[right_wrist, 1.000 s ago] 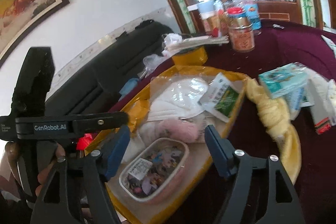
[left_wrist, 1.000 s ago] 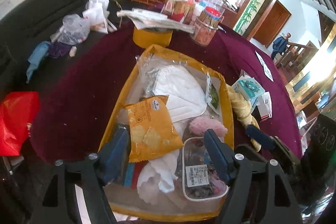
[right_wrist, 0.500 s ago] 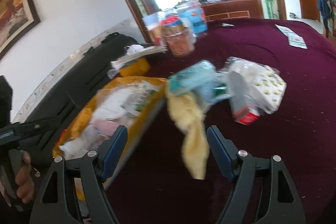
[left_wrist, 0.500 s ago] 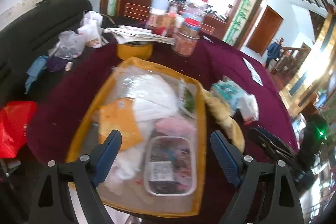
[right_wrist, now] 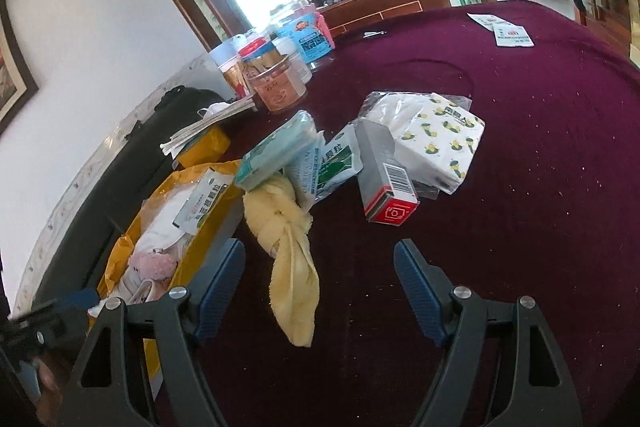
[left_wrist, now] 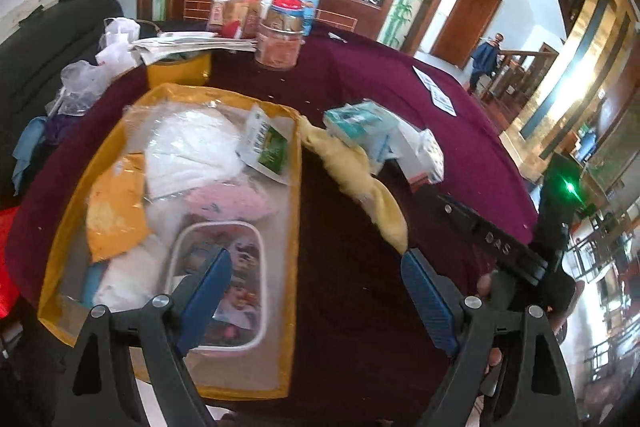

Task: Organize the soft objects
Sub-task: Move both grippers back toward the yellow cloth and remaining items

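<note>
**Both grippers empty, lining up on the yellow towel**

Right gripper [right_wrist: 320,291]: jaws apart, nothing between the pads, hovering near the knotted yellow towel [right_wrist: 286,247]. Left gripper [left_wrist: 314,299]: jaws wide, empty, over the bag's right rim. Towel lies on the maroon tablecloth [right_wrist: 520,147] just beside the yellow-trimmed clear bag [left_wrist: 294,187], its top end under a teal pack [right_wrist: 276,155]. Bag already holds masks and pouches. Step, my read: reaching for the next soft item. Next: right closes on the towel's knot, lifts it clear of the pack, carries it over the rim.

a home: sofa [left_wrist: 36,39], framed painting [right_wrist: 12,67], cluttered maroon-clothed table [right_wrist: 540,147], wooden staircase [left_wrist: 516,71]
</note>
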`<state>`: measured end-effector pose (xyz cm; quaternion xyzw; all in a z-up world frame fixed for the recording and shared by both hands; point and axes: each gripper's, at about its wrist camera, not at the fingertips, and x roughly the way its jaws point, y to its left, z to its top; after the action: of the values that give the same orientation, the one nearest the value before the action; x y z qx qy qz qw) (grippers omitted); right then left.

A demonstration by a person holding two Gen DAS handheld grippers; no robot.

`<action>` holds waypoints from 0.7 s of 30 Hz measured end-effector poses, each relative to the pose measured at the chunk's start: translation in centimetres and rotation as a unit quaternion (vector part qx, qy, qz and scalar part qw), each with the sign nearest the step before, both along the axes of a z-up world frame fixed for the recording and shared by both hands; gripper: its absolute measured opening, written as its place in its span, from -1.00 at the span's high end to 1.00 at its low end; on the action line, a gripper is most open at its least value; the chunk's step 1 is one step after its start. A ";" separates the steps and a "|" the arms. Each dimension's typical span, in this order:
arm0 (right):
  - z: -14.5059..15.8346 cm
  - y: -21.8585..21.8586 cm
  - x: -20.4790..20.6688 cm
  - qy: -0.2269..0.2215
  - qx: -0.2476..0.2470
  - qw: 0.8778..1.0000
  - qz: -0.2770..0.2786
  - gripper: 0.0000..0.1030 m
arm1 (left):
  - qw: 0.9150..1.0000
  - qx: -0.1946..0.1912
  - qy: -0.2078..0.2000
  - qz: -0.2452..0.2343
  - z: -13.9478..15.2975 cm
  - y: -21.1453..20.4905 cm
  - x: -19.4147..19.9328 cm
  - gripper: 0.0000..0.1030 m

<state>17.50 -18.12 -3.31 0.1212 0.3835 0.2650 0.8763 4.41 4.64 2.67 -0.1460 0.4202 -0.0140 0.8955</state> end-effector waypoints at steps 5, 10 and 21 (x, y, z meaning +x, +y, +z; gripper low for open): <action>-0.1 -0.9 0.3 0.009 0.020 1.000 -0.010 -0.50 | 1.000 -0.007 0.008 -0.007 -0.5 -0.7 0.1 -0.74; -0.2 -0.9 0.4 0.015 0.025 1.000 -0.005 -0.50 | 1.000 -0.006 0.013 -0.015 -1.0 -1.3 0.1 -0.74; -0.1 -1.3 0.4 0.018 0.029 0.999 -0.012 -0.50 | 0.999 -0.001 0.027 -0.032 -1.8 -2.4 1.4 -0.74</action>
<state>17.94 -19.38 -3.45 0.1558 0.3897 0.2636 0.8686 5.84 2.23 0.90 -0.1338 0.4491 -0.0396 0.8825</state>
